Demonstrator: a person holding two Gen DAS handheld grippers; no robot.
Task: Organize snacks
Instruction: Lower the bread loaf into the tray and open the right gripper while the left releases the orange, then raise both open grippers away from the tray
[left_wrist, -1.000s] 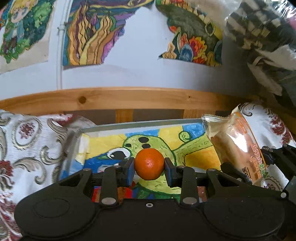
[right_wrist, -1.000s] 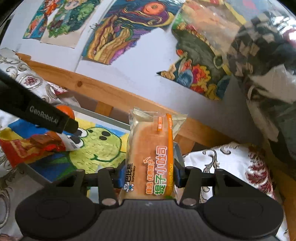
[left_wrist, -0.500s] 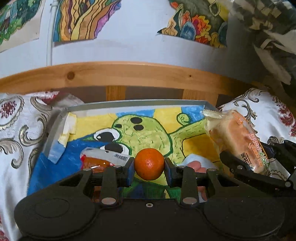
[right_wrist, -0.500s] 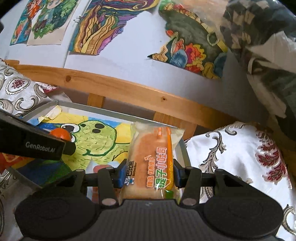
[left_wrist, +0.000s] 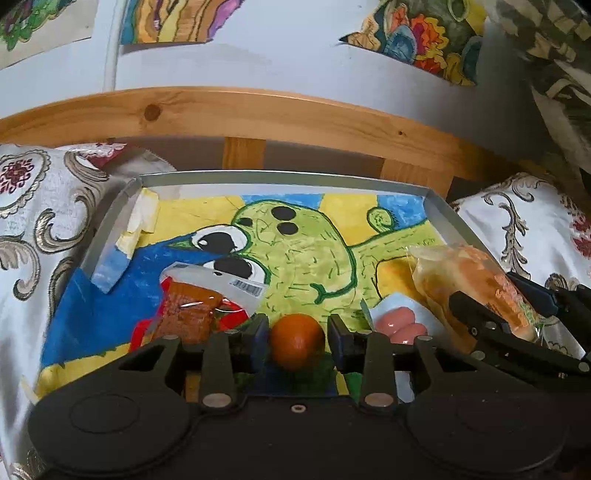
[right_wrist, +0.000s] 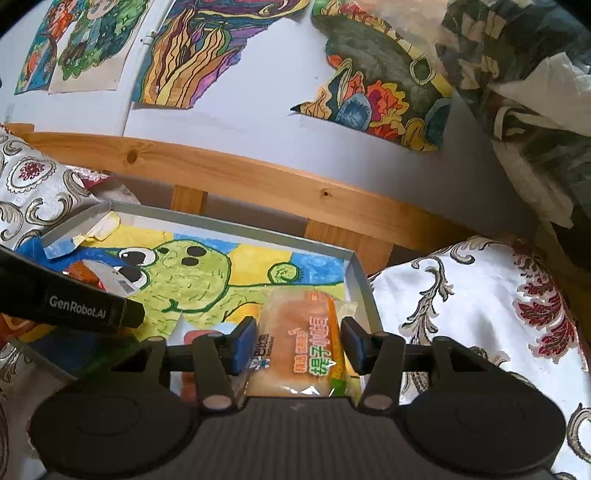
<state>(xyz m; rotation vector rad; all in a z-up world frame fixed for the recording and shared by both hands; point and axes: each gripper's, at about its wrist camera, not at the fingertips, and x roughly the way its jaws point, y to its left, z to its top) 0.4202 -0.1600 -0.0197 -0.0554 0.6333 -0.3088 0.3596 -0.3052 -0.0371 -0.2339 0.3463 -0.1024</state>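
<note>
While my left gripper (left_wrist: 297, 341) hangs low over the near edge of the grey tray (left_wrist: 280, 176), its two fingers stand apart on either side of a small orange (left_wrist: 297, 345), with a sliver of gap showing at each pad, so I cannot tell whether the fruit is pinched or only sitting between them on the tray's painted paper lining (left_wrist: 295, 251), a green cartoon creature on yellow and blue. Just left of my left fingers lies a red snack packet (left_wrist: 192, 306) with a white barcode flap, toward the tray's near left part; just right of them lies a clear pack of pink sausages (left_wrist: 400, 325). My right gripper (right_wrist: 299, 347) is over the tray's right edge near its near right corner, and its blue-padded fingers (right_wrist: 244, 347) press against both sides of a wrapped bread bun (right_wrist: 299, 350) with orange and green print, the pack pointing toward the tray's far edge. From the left wrist view the same bun (left_wrist: 476, 288) shows tilted above the tray's right side, held in my right gripper (left_wrist: 498, 314). The tray rests on a patterned white cloth (right_wrist: 480, 306), and behind its far edge runs a wooden rail (left_wrist: 258, 114) below a wall with coloured drawings (right_wrist: 376, 85).
</note>
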